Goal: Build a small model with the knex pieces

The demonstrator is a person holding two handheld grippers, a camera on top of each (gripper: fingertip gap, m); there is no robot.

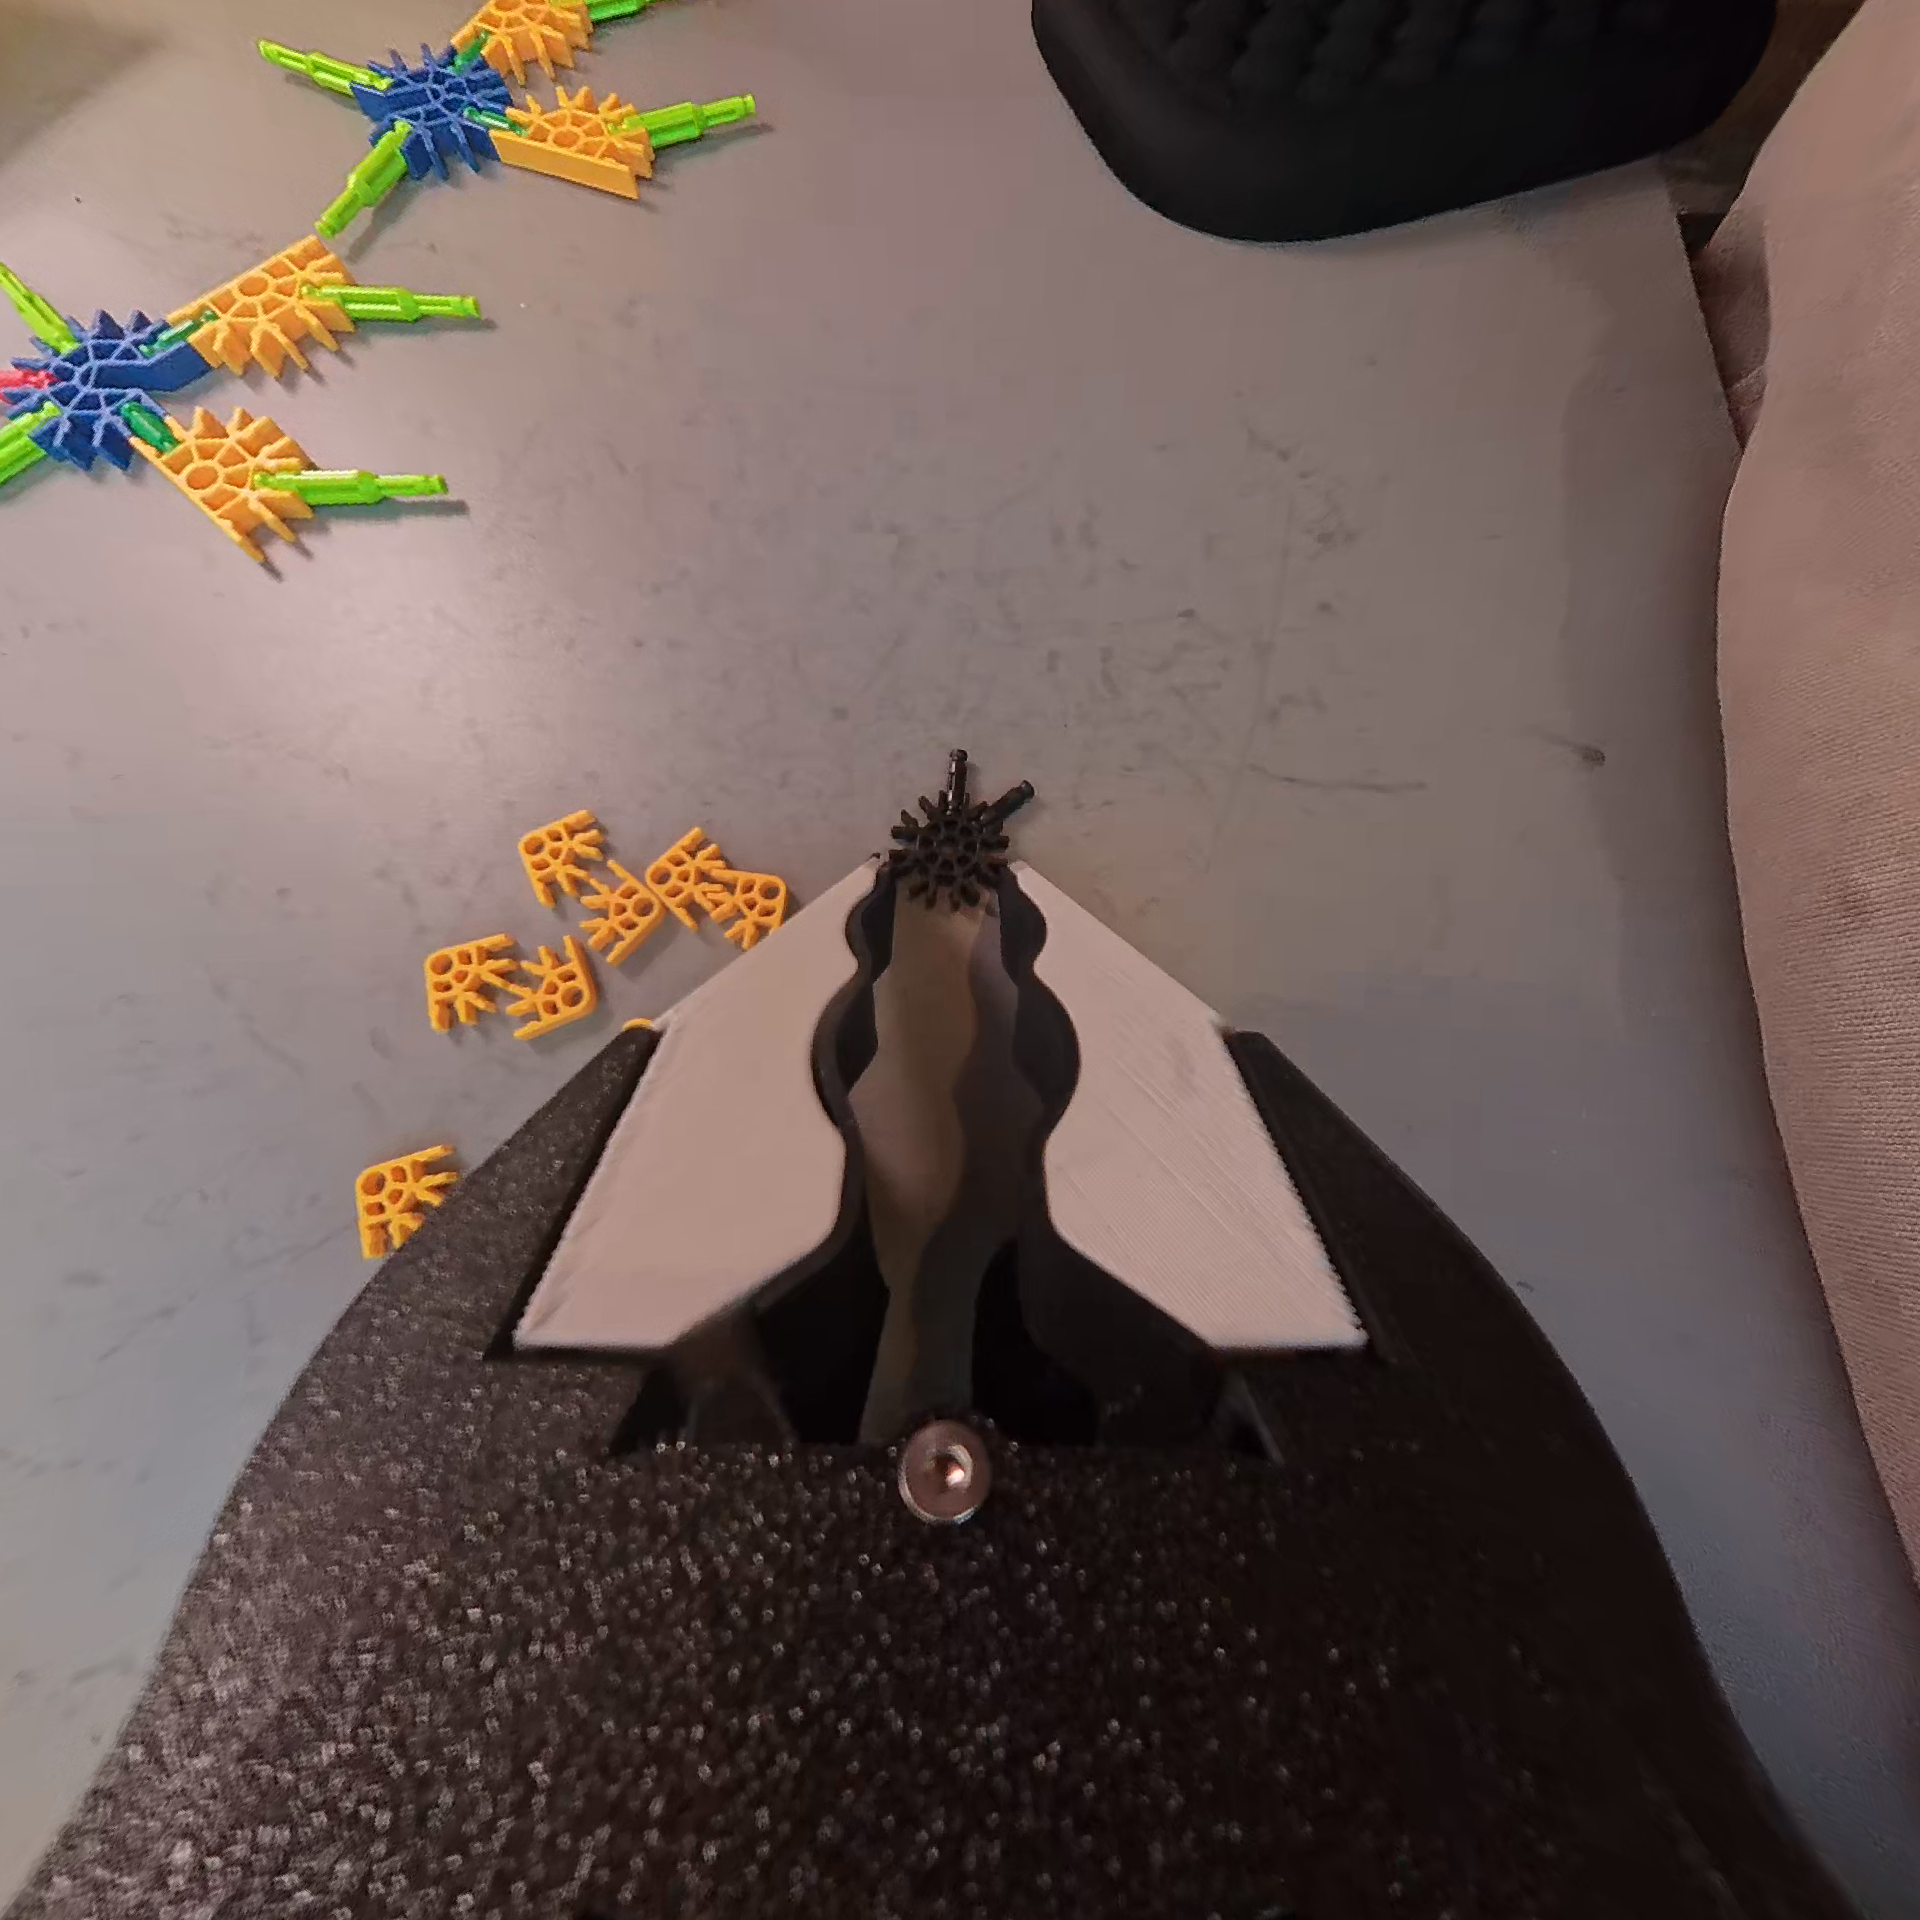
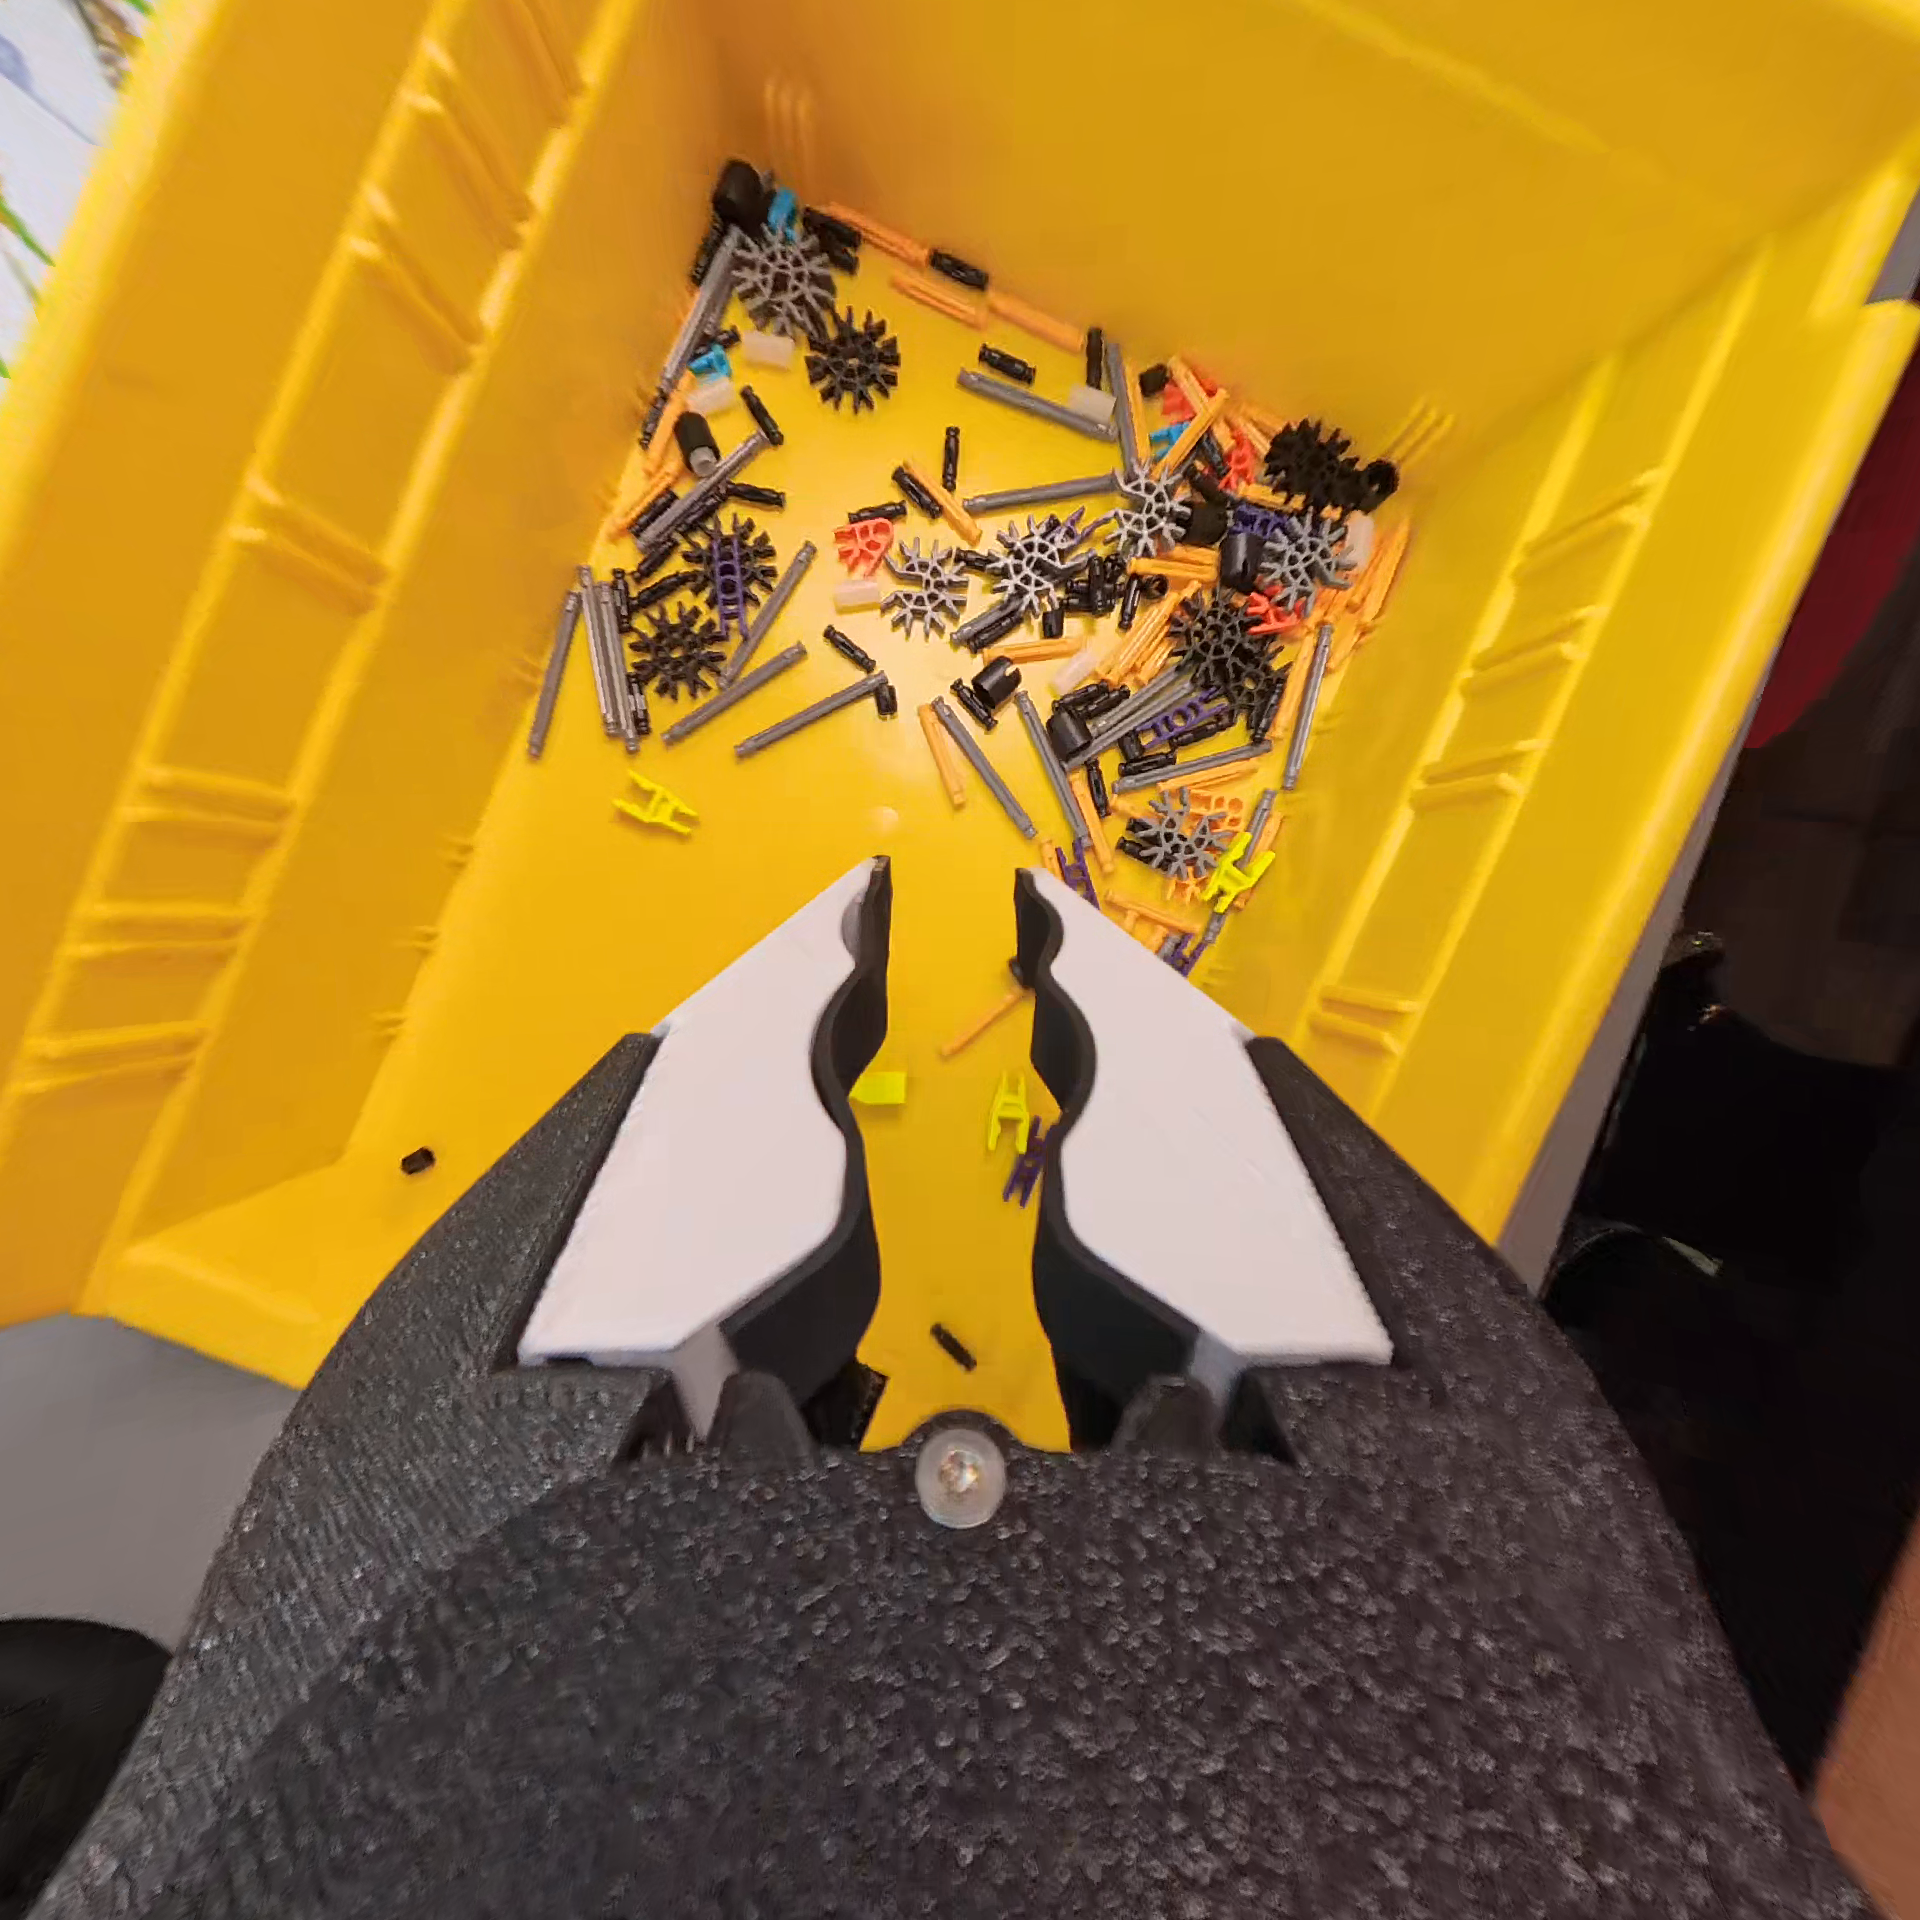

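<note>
Two grippers, each shown by its own wrist camera. Left gripper (image 1: 948, 868): white fingers (image 1: 727, 1101) with wavy black pads, tips drawn together and pinching a small black snowflake-shaped connector (image 1: 948, 840); two short black rods (image 1: 957, 771) project from the connector, one straight ahead and one angled to the right. The connector is held over a grey tabletop (image 1: 1143, 520). Just left of the fingertips lie several loose orange connector pieces (image 1: 623, 904), some touching one another, and one more sits partly hidden at the edge of the gripper's black body. Farther off at upper left rest built-up assemblies of blue hubs (image 1: 431, 104), orange connectors and green rods (image 1: 390, 301). A black textured object (image 1: 1403, 104) lies at the far edge of the table, and a beige cushion (image 1: 1829, 831) borders the table on the right.

Right gripper (image 2: 951, 878): fingers (image 2: 727, 1101) spread apart with a clear gap between the tips, holding nothing. It points down into a yellow plastic bin (image 2: 312, 520). A thin orange rod (image 2: 982, 1023) and a yellow clip (image 2: 1006, 1112) lie on the bin floor between the fingers. Beyond the tips, a heap of small parts (image 2: 1039, 571) covers the far floor of the bin: grey rods, black and grey snowflake connectors, orange rods, purple and red pieces. A lone yellow clip (image 2: 655, 808) lies apart to the left
</note>
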